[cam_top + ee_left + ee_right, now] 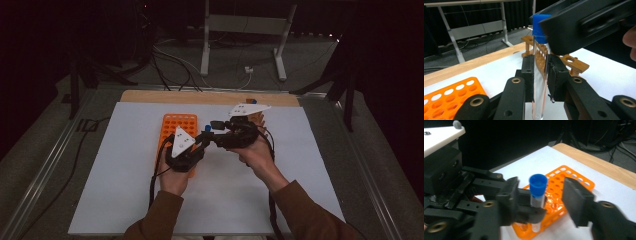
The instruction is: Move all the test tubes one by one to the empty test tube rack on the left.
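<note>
Now your left gripper (540, 75) clamps the clear blue-capped tube (539, 82) upright above the orange rack (176, 131), so your right gripper (540, 202), jaws parted around the cap (538, 184), can let go.

The tube (539, 82) looked like clear, glossy plastic, its cap (540, 28) smooth blue plastic. The orange rack (564, 195) was shiny moulded plastic. The left gripper (540, 75) was matt black plastic with brass-coloured metal pins. The table (210, 97) showed a bare wood edge under a smooth, matt white sheet (130, 175).
</note>
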The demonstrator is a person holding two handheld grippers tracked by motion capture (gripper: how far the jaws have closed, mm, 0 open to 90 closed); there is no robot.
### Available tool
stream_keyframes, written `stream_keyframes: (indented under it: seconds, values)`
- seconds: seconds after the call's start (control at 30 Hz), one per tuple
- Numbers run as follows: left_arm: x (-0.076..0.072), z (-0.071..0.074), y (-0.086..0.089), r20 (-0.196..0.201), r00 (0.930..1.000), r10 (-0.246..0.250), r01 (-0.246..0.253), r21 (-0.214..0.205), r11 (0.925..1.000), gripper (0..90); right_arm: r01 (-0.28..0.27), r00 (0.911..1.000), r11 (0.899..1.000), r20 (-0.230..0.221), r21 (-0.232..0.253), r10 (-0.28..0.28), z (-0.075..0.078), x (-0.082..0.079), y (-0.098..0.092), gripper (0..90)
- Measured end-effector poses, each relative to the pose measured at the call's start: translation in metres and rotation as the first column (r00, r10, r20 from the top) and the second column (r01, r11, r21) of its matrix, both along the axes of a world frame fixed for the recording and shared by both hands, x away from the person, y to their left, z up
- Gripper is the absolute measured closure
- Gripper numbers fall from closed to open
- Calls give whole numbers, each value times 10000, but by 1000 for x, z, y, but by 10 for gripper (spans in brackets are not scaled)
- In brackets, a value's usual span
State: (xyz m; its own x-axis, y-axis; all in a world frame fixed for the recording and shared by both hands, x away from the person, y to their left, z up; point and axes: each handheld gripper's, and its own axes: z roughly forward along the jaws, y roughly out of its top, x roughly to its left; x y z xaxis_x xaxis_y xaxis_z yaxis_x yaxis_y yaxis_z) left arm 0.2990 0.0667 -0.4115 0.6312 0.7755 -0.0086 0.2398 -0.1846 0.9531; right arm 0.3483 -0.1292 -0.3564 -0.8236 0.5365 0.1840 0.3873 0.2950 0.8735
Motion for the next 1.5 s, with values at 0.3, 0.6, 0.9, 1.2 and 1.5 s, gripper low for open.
stream_keyframes:
  seconds: [0.3,0.6,0.9,1.2,1.5]
  values:
    - [2,0,8,-114,9997,194,-196,-195,9996,782,552,9980,9985,309,-48,-550,0,1,-12,177]
    - [3,2,24,-190,9987,473,-482,-502,9976,782,1188,9923,9929,349,16,-1188,-9,6,-32,52]
    - [4,4,41,-258,9972,696,-715,-817,9941,782,2033,9764,9791,759,-69,-2022,-18,7,-51,3]
    - [5,5,56,-297,9960,839,-864,-998,9913,782,2605,9612,9655,946,-37,-2590,-29,6,-70,3]
    - [3,3,70,-327,9945,990,-1019,-1033,9894,781,3034,9486,9527,884,185,-3038,-39,4,-90,3]
